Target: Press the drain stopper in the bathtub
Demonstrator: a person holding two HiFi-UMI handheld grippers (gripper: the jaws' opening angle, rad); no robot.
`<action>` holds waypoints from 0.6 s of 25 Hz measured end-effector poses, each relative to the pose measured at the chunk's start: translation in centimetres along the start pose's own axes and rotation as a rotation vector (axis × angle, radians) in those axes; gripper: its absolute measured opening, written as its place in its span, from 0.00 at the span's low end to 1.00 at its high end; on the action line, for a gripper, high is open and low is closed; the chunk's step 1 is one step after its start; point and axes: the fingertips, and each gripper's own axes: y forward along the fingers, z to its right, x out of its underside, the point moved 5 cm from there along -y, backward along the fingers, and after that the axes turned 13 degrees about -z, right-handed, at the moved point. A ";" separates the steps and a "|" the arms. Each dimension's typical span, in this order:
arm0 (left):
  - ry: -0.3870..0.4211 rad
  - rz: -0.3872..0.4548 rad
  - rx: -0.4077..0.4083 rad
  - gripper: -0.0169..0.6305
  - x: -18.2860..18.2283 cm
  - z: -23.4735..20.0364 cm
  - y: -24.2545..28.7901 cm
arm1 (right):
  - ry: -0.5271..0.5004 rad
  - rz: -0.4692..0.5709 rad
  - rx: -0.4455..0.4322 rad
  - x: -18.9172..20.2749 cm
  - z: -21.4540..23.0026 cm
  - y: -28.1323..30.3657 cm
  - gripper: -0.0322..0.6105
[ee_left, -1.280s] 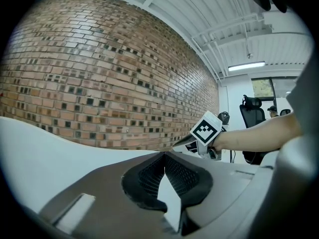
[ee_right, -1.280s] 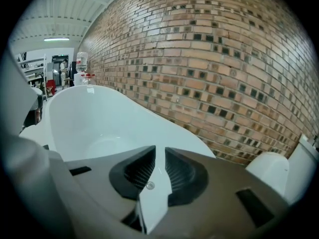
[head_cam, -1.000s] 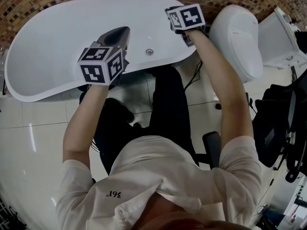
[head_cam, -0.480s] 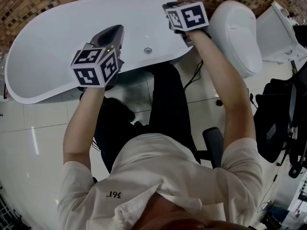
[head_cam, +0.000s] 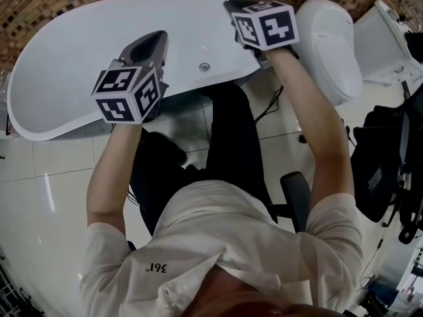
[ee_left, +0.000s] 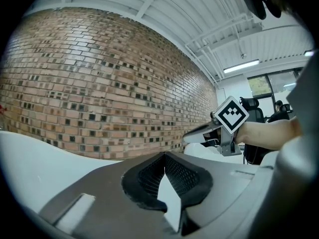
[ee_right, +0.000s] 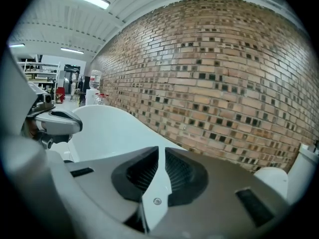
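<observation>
left gripper (head_cam: 156, 43) and right gripper (head_cam: 235, 6) hover over the near rim of the white bathtub (head_cam: 73, 58) — each has its jaws pressed together with nothing between them. the small round drain stopper (head_cam: 204, 66) sits inside the tub, between the two grippers, touched by neither

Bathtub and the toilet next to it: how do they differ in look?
The bathtub is a long, open oval basin; the toilet is a far shorter, closed rounded dome. The bathtub lies lengthwise along the brick wall; the toilet sits off its right end in the head view. Both are glossy white.
</observation>
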 end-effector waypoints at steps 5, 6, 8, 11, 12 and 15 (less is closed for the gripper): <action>0.003 0.024 -0.010 0.03 -0.4 0.0 -0.9 | 0.027 0.046 0.000 -0.2 -0.1 -1.9 0.11; 0.002 0.027 -0.011 0.03 -0.5 0.0 -1.0 | 0.033 0.057 0.000 -0.3 -0.1 -2.3 0.11; -0.001 0.036 -0.009 0.03 -0.7 0.1 -1.3 | 0.040 0.078 -0.001 -0.4 -0.2 -2.9 0.11; -0.005 0.056 -0.001 0.03 -1.0 0.4 -1.7 | 0.046 0.107 -0.003 -0.5 -0.5 -3.9 0.11; -0.007 0.063 0.002 0.03 -1.1 0.5 -1.9 | 0.048 0.117 -0.003 -0.5 -0.6 -4.3 0.11; -0.016 0.079 0.014 0.03 -1.2 1.1 -2.5 | 0.049 0.152 -0.007 -0.4 -1.2 -5.5 0.11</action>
